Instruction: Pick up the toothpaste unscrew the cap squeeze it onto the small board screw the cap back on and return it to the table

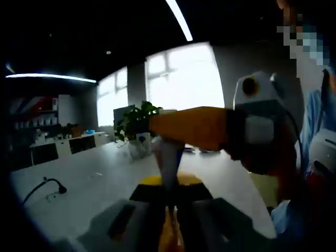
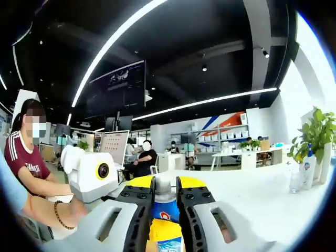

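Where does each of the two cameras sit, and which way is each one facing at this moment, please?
Left gripper view: rides on the left gripper, facing bright windows and a potted plant; its jaws pinch the toothpaste tube, and the right gripper crosses from the right.
Right gripper view: rides on the right gripper, facing across the room toward shelves; its jaws clamp the tube's neck; the left gripper and a hand show at left.
Shared: the tube, the white table and the plant.

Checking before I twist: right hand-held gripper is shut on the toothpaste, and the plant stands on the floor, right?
No: the plant stands on the table, as the right gripper view shows. The right hand-held gripper is indeed shut on the toothpaste.
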`<state>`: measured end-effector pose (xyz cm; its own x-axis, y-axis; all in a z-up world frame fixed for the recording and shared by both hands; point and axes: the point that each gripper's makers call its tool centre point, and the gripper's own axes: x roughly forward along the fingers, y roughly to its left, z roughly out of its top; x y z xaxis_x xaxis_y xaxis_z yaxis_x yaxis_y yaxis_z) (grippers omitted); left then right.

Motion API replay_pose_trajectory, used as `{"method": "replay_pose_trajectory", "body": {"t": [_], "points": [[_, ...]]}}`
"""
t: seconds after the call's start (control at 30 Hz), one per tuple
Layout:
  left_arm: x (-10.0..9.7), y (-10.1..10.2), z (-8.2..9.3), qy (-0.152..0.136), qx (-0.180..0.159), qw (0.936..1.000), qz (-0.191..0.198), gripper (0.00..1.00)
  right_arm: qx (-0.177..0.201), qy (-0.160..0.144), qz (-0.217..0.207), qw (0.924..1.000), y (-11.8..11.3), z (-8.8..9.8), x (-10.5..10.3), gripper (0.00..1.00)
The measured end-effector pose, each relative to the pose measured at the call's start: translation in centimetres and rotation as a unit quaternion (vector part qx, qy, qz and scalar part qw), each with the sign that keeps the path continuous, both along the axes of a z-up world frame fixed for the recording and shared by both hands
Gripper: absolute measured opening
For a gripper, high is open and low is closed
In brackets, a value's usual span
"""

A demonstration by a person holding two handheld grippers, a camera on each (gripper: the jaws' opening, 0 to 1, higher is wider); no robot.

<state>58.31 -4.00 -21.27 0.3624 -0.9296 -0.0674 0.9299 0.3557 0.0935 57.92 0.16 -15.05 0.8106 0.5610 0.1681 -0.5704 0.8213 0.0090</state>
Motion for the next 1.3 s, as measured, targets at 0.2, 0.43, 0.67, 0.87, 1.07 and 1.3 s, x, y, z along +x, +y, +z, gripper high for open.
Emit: {"method": "replay_pose_trajectory", "body": {"t": [0.2, 0.43, 0.67, 0.87, 1.07, 1.3], "points": [[-0.5, 0.4, -0.5, 0.007, -0.003, 0.9999, -0.008, 0.04, -0.009, -0.015, 0.000, 0.9999, 0.1, -0.3, -0.6, 0.10], [-1.8, 0.3, -0.4, 0.004, -0.012, 0.9987, -0.050, 0.03, -0.017, -0.023, 0.065, 0.9975, 0.5, -0.2, -1.6, 0.10], [-3.4, 0.1, 0.6, 0.032, -0.038, 0.9892, -0.138, 0.03, -0.009, -0.035, 0.184, 0.9823, 0.8, 0.8, -2.9, 0.09], [-4.6, 0.6, -0.2, 0.041, -0.026, 0.9801, -0.192, 0.03, -0.009, 0.021, 0.357, 0.9340, 1.5, 0.0, -3.9, 0.09], [-5.5, 0.2, -0.7, 0.034, -0.026, 0.9751, -0.218, 0.03, -0.031, 0.025, 0.498, 0.8662, 1.5, -0.7, -5.5, 0.10], [-5.1, -0.3, -1.2, 0.058, -0.028, 0.9740, -0.217, 0.03, -0.031, 0.042, 0.552, 0.8322, 1.1, -1.3, -5.1, 0.10]]}}
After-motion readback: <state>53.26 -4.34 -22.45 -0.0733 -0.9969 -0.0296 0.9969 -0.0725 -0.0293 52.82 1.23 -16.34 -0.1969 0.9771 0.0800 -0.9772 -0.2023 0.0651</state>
